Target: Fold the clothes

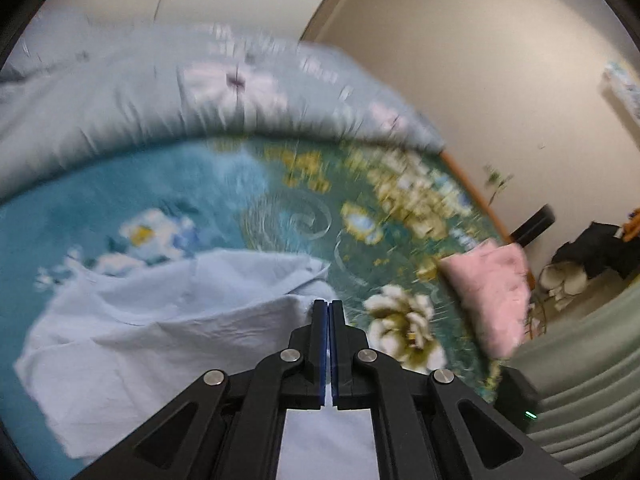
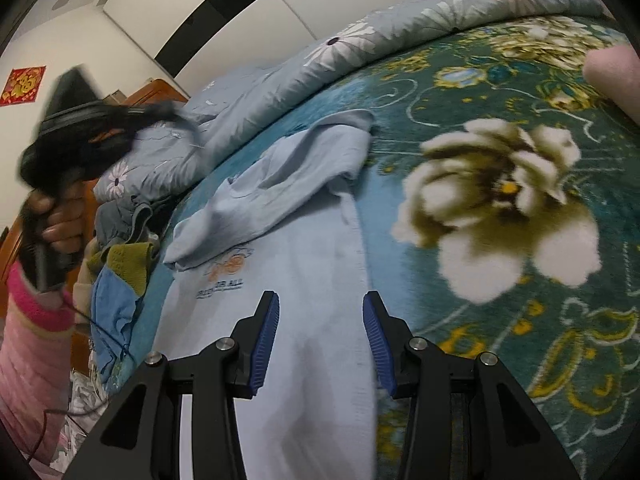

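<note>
A light blue shirt with a small printed logo lies spread on the floral blanket, one sleeve folded over its chest. My left gripper is shut, hovering over the shirt's right edge with no cloth seen between its pads. A hand in a pink sleeve holds it up in the air at the left of the right wrist view, blurred. My right gripper stands open just above the shirt's lower body, with the shirt's side edge beneath the gap between its fingers.
A green and teal floral blanket covers the bed. A pale blue flowered quilt is bunched along its far side. A pink folded cloth lies at the right. Mixed clothes are piled at the left.
</note>
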{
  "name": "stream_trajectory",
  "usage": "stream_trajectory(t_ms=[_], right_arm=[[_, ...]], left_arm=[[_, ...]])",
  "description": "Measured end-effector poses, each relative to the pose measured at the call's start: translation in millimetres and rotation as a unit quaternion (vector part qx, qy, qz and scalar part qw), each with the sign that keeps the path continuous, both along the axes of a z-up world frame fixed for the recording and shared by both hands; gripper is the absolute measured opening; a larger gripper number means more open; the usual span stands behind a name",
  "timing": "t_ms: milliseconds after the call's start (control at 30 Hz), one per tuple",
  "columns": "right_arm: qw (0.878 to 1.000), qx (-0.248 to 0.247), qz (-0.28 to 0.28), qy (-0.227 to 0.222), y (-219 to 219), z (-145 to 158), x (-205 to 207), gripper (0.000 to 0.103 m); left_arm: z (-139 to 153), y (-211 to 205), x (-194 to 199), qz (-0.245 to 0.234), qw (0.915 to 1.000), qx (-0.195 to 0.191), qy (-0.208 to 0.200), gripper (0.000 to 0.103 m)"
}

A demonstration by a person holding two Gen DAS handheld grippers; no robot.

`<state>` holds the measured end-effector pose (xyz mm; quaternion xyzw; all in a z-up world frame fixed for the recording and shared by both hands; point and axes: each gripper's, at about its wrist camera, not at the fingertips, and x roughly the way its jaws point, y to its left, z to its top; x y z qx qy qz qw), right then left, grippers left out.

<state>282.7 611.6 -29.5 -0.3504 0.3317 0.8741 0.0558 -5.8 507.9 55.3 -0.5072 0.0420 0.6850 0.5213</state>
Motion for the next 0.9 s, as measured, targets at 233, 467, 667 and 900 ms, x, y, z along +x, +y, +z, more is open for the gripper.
stream_trajectory(t_ms=[233, 467, 667, 900], right_arm=[[1.0, -0.001, -0.015, -0.015, 15, -9, 11, 0.045], [1.0, 0.016, -0.009, -0.021, 13, 2, 2, 0.045], [0.999, 0.04, 0.016, -0.004, 10, 28, -38, 0.045], [0.997, 0.057, 0.041, -0.026, 12, 23, -130, 0.045]], left_arm=[[-76, 50, -1, 0.012, 0.9977, -0.055, -0.037, 0.001], [-66, 30, 11, -0.025, 0.9979, -0.037, -0.047, 0.045], [-25, -74, -5, 0.029, 0.998, -0.026, 0.05, 0.065], [-63, -197, -45, 0.199, 0.9676, -0.114, 0.106, 0.066]])
